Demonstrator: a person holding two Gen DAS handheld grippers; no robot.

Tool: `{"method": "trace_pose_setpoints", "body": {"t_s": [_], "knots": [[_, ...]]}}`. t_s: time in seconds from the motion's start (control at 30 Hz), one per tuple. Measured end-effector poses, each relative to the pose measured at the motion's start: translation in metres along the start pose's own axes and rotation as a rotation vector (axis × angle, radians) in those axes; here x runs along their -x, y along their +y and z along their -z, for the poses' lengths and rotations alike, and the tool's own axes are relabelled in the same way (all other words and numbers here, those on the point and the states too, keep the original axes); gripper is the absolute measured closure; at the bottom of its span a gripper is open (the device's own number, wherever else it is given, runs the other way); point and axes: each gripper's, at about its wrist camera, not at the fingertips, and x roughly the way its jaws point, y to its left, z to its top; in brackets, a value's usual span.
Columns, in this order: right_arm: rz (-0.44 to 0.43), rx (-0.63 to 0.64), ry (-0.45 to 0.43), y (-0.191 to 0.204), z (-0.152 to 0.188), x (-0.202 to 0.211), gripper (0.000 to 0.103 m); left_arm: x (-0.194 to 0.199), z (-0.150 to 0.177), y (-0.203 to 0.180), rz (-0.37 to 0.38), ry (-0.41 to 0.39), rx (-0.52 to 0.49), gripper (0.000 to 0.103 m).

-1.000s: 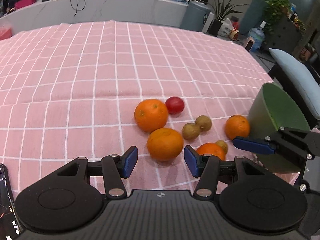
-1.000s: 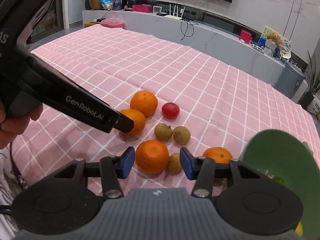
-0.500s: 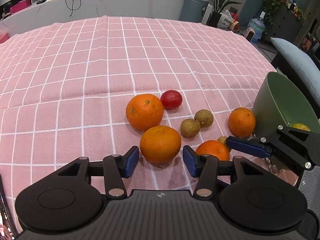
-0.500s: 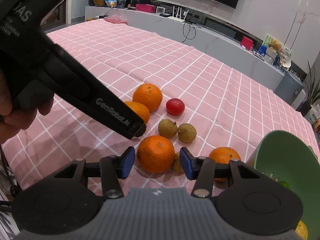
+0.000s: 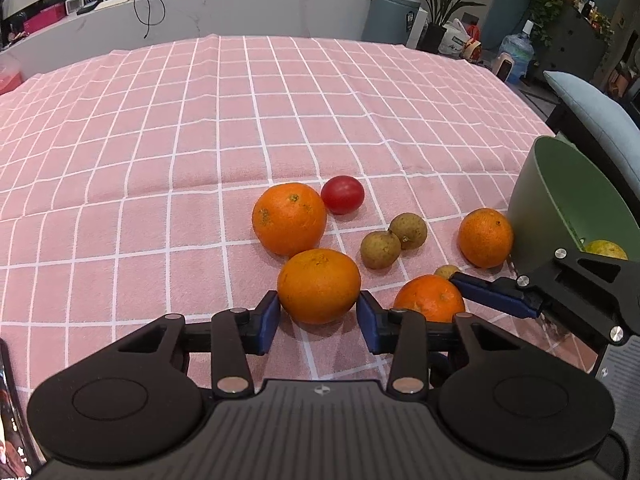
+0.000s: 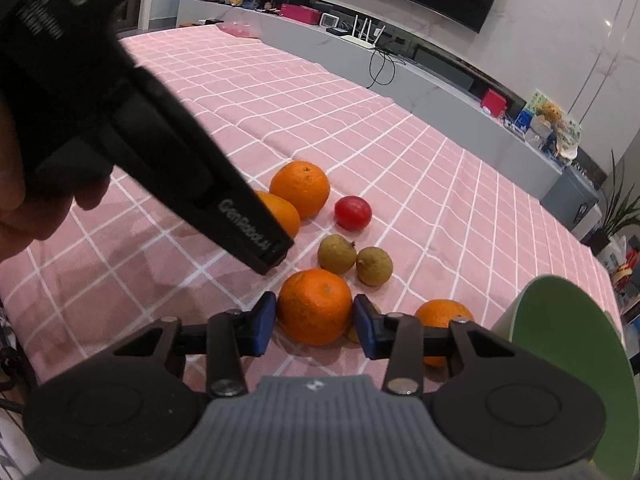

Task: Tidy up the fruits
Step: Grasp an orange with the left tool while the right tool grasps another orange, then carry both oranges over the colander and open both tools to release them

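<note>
Several oranges, brown longans and a small red fruit (image 5: 342,200) lie on the pink checked cloth. My left gripper (image 5: 318,322) is closing, and both blue pads touch the sides of the near orange (image 5: 319,286). In the right wrist view my right gripper (image 6: 315,326) is closing too, its pads against another orange (image 6: 315,306). That orange (image 5: 430,298) also shows in the left wrist view, beside one of the right gripper's fingers (image 5: 492,294). The left gripper's fingers (image 6: 272,250) half hide the left-hand orange (image 6: 282,216). A green bowl (image 5: 536,200) stands at the right.
A further orange (image 5: 485,237) rests against the bowl, which holds a yellow-green fruit (image 5: 604,249). Another orange (image 5: 289,218) and two longans (image 5: 380,250) sit just beyond my pads. A cushioned chair (image 5: 592,120) stands past the table's right edge. A phone (image 5: 8,400) lies at the near left.
Both pairs of jaws have narrowed from standing apart from their oranges to touching them. Each orange now sits further in between its pads.
</note>
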Motion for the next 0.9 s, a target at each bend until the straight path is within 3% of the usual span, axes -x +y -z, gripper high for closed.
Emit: {"method": "trace_pose_setpoints", "body": {"t_s": [0.3,0.5,0.7,0.9], "knots": [[0.026,-0.054,-0.096,-0.016,-0.011,0.035,0.065,0.045,-0.001,-0.001,0.048,-0.119,0.049,0.056],[0.067,-0.077,-0.152,-0.037,-0.02,0.071,0.065,0.081,-0.013,-0.023,0.071,-0.224,0.035,0.056],[0.112,-0.086,-0.169,-0.066,-0.022,0.107,0.065,0.096,-0.026,-0.058,0.143,-0.257,-0.03,0.056],[0.12,-0.159,-0.12,-0.101,-0.011,0.131,0.064,0.089,-0.039,-0.098,0.195,-0.24,-0.119,0.056]]}}
